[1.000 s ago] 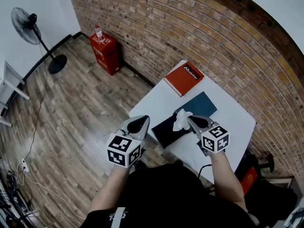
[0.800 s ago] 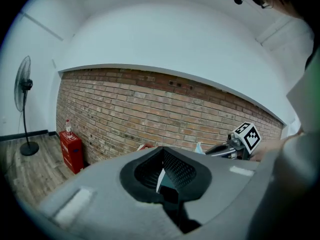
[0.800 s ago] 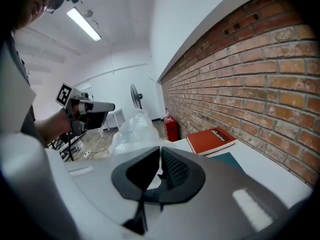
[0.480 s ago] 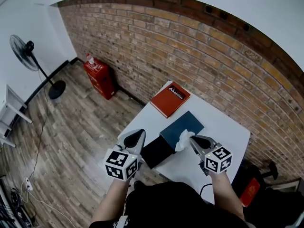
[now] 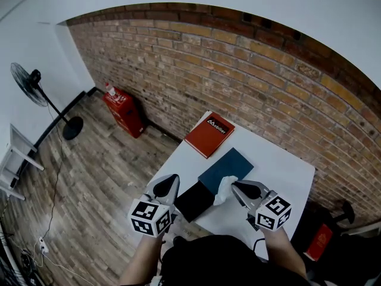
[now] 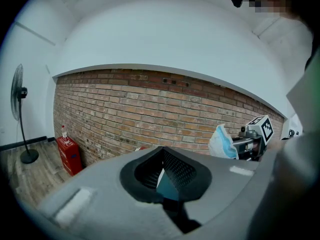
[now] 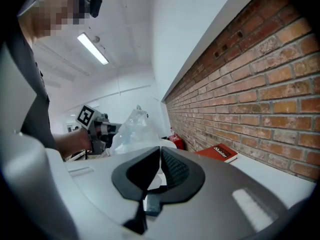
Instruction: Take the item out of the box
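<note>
On the white table point(image 5: 280, 171) lies the box in two parts: a dark teal lid point(image 5: 226, 167) and a black base point(image 5: 191, 200). My right gripper point(image 5: 233, 187) point(image 7: 160, 151) is shut on the item point(image 5: 222, 190), a crumpled clear bag holding something white and blue. The bag point(image 7: 131, 130) stands up above its jaws, over the near end of the box. The left gripper view shows the item point(image 6: 223, 142) off to the right. My left gripper point(image 5: 168, 179) point(image 6: 162, 151) hangs shut and empty over the table's left front corner, beside the black base.
A red book point(image 5: 208, 134) point(image 7: 218, 152) lies at the table's far corner against the brick wall point(image 5: 238, 82). On the wooden floor stand a red cabinet point(image 5: 124, 113), a fan point(image 5: 31, 83) and a white rack point(image 5: 15, 159).
Both grippers have come up and back toward the person. The right one has carried the item from above the teal lid to the box's near end. The head view has tilted up.
</note>
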The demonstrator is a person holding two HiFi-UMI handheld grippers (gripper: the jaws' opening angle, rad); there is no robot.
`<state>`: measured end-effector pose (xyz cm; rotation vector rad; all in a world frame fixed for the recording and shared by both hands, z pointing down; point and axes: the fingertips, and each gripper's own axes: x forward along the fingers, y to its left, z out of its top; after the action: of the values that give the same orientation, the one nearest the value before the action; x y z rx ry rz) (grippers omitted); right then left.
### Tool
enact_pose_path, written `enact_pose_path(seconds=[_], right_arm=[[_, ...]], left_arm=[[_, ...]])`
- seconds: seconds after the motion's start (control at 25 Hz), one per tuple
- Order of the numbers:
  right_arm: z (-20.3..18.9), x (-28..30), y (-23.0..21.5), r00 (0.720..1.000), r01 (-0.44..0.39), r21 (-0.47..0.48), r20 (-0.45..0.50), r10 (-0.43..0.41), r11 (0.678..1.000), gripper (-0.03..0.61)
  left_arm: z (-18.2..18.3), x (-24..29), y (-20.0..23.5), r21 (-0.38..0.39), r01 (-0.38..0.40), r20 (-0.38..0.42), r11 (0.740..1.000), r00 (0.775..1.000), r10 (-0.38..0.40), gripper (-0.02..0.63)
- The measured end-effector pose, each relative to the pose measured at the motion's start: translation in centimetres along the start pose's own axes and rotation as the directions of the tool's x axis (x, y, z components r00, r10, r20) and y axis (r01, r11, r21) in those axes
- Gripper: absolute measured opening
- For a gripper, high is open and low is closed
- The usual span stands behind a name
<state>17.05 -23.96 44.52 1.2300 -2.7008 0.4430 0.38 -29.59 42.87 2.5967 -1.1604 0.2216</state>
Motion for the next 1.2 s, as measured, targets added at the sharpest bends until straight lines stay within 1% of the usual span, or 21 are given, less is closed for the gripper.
enact_pose_path(seconds=[0.16, 0.44, 0.52, 0.64, 0.76, 0.88, 1.04, 1.2], right_arm=[[1.1, 0.1, 1.4, 0.999, -0.037, -0.027, 0.029, 0.038, 0.999, 0.008], [2.8, -1.4, 2.2, 0.995, -0.045, -0.071, 0.091, 0.051, 0.997, 0.006], [2.7, -1.6, 1.5, 0.994, -0.027, -0.073, 0.100, 0.034, 0.997, 0.006], [1.8, -1.9, 0.3, 0.996, 0.010, -0.031, 0.093, -0.007, 0.999, 0.006], [1.1, -2.2, -0.2, 0.995, 0.028, 0.004, 0.095, -0.028, 1.000, 0.006], [0.8, -2.4, -0.3, 0.995, 0.035, 0.016, 0.097, -0.036, 0.999, 0.006], [1.0, -2.3, 0.1, 0.995, 0.016, -0.006, 0.095, -0.015, 1.000, 0.005], [0.7, -2.0, 0.3, 0.997, 0.011, -0.022, 0.080, -0.009, 1.000, 0.005]], left_arm=[[0.1, -0.6, 1.4, -0.012, -0.029, 0.004, 1.000, 1.000, 0.029, 0.005], [0.8, -2.1, 4.2, -0.011, -0.088, 0.020, 0.996, 0.996, 0.088, 0.005], [1.1, -2.5, 4.7, -0.004, -0.101, 0.027, 0.995, 0.994, 0.101, 0.005], [1.8, -2.9, 5.2, 0.008, -0.119, 0.040, 0.993, 0.992, 0.119, 0.005], [1.9, -3.2, 5.2, 0.015, -0.124, 0.046, 0.992, 0.991, 0.123, 0.005], [1.6, -3.4, 5.0, 0.010, -0.123, 0.044, 0.992, 0.991, 0.122, 0.005], [1.3, -3.4, 4.9, -0.002, -0.124, 0.041, 0.992, 0.991, 0.124, 0.005], [1.3, -3.3, 4.5, 0.002, -0.120, 0.047, 0.993, 0.992, 0.120, 0.005]])
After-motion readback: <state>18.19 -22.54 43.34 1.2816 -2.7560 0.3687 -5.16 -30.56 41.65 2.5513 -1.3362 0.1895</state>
